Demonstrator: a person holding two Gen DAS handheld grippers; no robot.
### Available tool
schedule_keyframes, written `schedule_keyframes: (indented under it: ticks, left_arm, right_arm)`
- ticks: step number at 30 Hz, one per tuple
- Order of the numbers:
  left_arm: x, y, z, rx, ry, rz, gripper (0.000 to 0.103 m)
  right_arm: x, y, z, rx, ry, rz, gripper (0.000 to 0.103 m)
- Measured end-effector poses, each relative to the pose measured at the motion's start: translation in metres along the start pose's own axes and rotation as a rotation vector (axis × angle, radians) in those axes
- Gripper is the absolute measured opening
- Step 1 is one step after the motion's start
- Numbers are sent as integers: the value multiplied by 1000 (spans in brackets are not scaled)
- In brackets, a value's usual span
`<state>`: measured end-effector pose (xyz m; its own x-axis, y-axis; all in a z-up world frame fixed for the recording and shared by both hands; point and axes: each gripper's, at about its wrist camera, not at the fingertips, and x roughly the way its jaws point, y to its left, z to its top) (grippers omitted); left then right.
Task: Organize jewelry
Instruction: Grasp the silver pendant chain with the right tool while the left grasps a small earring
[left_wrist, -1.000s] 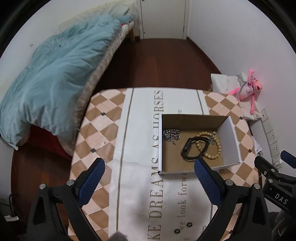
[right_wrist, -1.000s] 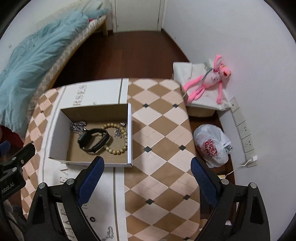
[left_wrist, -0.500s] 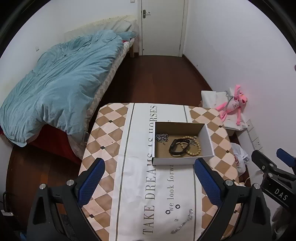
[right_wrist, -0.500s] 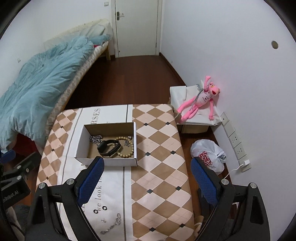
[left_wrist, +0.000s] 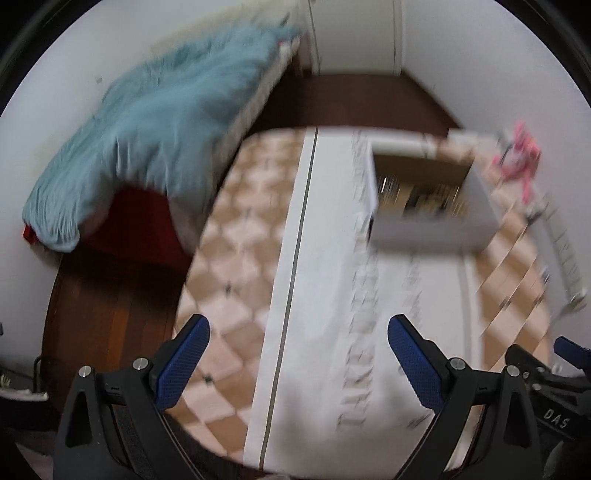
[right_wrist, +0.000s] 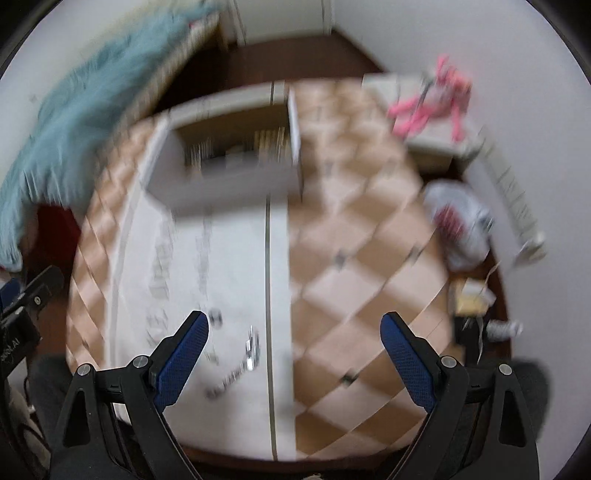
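Both the left hand-held gripper (left_wrist: 297, 341) and right hand-held gripper (right_wrist: 293, 338) hang wide apart, holding nothing. A blurred silver chain (right_wrist: 236, 363) lies on the tabletop (right_wrist: 369, 266) near the right one. Farther back sits the cardboard box (right_wrist: 229, 162) holding blurred jewelry.

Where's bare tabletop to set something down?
Free: checkered cloth right of the white runner, and left of it. Crowded: box at the far end; silver chain and small pieces near the right tongs.

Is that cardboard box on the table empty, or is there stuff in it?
Not empty. The open-topped box holds blurred dark and beige items; too smeared to tell exactly what.
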<state>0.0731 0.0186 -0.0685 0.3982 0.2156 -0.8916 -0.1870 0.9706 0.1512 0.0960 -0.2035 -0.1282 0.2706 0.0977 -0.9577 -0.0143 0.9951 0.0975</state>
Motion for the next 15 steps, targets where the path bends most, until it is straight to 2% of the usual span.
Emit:
schedule_keyframes:
  ticks: [1,3,6,8,11,12,13,15]
  left_arm:
    - [10,0,-8,6,27,12,99]
    - [27,0,-24,16,75,33,99]
    - [38,0,-40,21,107,47,99]
    - [43,0,-46,23,118,55,99]
    - [46,1,-52,20,126,54,99]
    - [47,0,-53,22,130,55,99]
    - [48,-1,-54,24,135,55,99]
    - [50,-3,-56,28,144,53,99]
  right_arm:
    - [12,2,-8,-2,22,-8,89]
    - [36,8,-20,-3,65,-8,76]
    - [53,14,-29,-6,83,-11,69]
    - [58,22,-33,-34,69,-33,64]
    - [61,36,-39,-98,42,-70,62]
    - [61,38,-40,-107,27,-69,57]
    - [59,40,-41,-116,15,-67,50]
    - [56,40,-44,-132,4,-54,8]
